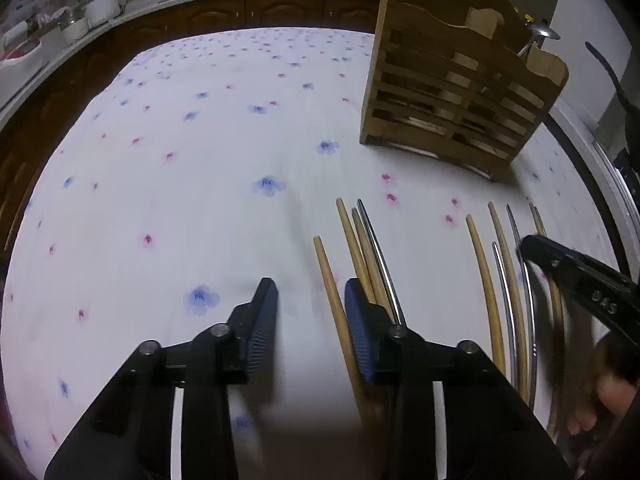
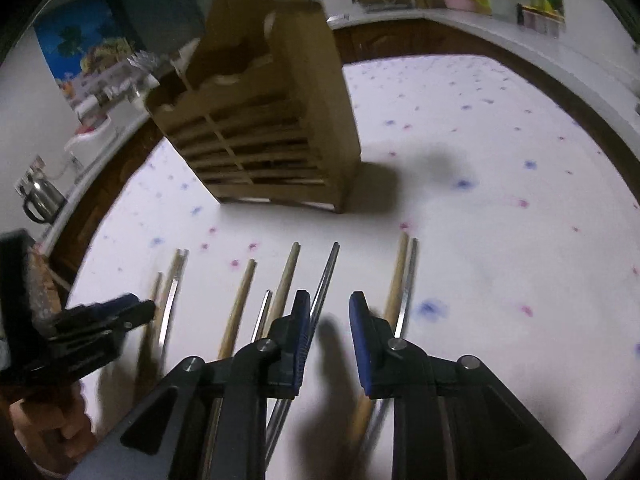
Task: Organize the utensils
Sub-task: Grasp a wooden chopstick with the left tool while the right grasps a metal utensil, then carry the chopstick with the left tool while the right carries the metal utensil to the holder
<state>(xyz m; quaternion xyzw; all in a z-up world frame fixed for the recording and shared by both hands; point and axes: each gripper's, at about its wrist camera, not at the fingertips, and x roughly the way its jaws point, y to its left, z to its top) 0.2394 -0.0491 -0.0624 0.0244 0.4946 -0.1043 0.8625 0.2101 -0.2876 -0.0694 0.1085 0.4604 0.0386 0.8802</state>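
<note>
Floral cloth covers the worktop. My left tool [image 1: 308, 292] hovers with jaws apart over the cloth, one wooden chopstick [image 1: 332, 300] lying between them, unclamped. My right tool [image 2: 329, 308] also stands apart and clamps nothing, a metal chopstick [image 2: 326, 276] just beside its left finger. Outward, several wooden and metal chopsticks lie loose in a row. Beyond stands the wooden holder [image 1: 460, 112], a spoon [image 1: 540, 36] already in it. I judge most sorting remains.

"DAS" on right gripper [image 1: 524, 246]
</note>
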